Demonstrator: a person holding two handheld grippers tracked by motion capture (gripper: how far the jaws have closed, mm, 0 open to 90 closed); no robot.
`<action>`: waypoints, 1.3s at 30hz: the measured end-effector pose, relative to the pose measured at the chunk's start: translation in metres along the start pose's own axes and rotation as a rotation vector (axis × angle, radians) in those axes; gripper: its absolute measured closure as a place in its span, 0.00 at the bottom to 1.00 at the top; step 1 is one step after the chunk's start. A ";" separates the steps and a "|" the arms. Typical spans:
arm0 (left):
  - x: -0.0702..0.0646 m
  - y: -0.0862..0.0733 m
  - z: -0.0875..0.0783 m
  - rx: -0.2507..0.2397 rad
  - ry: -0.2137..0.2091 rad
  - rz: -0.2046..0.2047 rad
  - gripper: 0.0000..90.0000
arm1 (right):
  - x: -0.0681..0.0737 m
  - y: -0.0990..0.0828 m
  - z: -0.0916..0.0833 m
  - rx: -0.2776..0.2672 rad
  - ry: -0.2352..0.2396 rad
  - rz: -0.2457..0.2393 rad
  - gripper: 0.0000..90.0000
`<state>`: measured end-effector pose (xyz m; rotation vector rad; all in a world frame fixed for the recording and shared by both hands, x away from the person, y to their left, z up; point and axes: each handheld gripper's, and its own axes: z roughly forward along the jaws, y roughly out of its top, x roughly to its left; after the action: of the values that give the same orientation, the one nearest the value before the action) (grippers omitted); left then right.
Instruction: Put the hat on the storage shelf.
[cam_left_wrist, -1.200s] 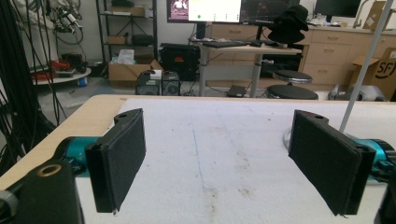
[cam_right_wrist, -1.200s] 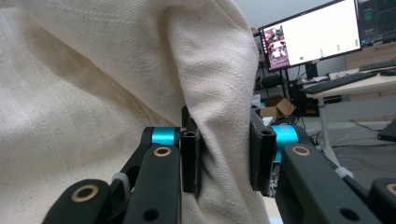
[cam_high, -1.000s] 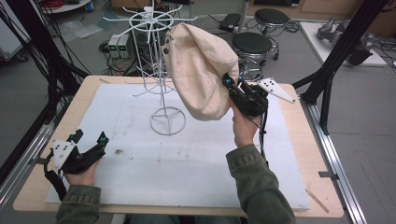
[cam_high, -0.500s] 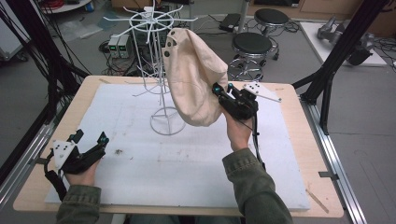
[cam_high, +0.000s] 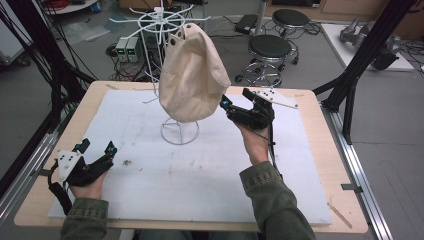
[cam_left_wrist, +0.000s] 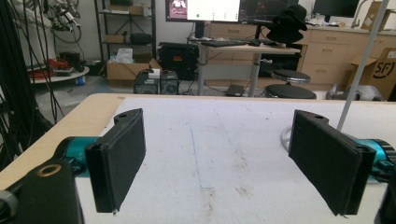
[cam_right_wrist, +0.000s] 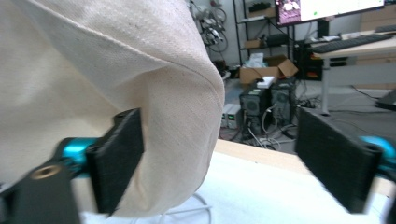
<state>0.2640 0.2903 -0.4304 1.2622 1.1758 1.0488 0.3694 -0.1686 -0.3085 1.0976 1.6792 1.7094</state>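
Canvas bag (cam_high: 192, 75) hangs off the white wire rack (cam_high: 167, 22), upper centre of the high view. Right gripper (cam_high: 235, 107) has just sprung its jaws wide, cloth loose between them. Soft, light, floppy stuff; pinch a fold near the rim. Rack arms could snag. Left gripper (cam_high: 95, 150) rests released on the tabletop (cam_high: 310, 165).

"SF" logo on cardboard box (cam_left_wrist: 384, 70), far right

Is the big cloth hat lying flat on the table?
No, the cloth hat hangs up on the white wire rack, above the white mat.
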 end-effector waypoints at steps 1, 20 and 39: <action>0.000 0.000 0.000 0.000 0.000 0.000 0.21 | 0.000 0.000 0.000 -0.001 -0.005 -0.001 0.14; -0.001 0.000 -0.001 -0.001 -0.002 -0.013 0.21 | -0.008 -0.009 -0.038 -0.063 -0.071 -0.035 0.12; -0.001 0.000 -0.001 -0.004 0.000 -0.012 0.21 | -0.020 -0.026 -0.073 -0.014 -0.156 -0.123 0.12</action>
<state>0.2630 0.2898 -0.4303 1.2509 1.1791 1.0415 0.3160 -0.2233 -0.3313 1.0693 1.6015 1.5166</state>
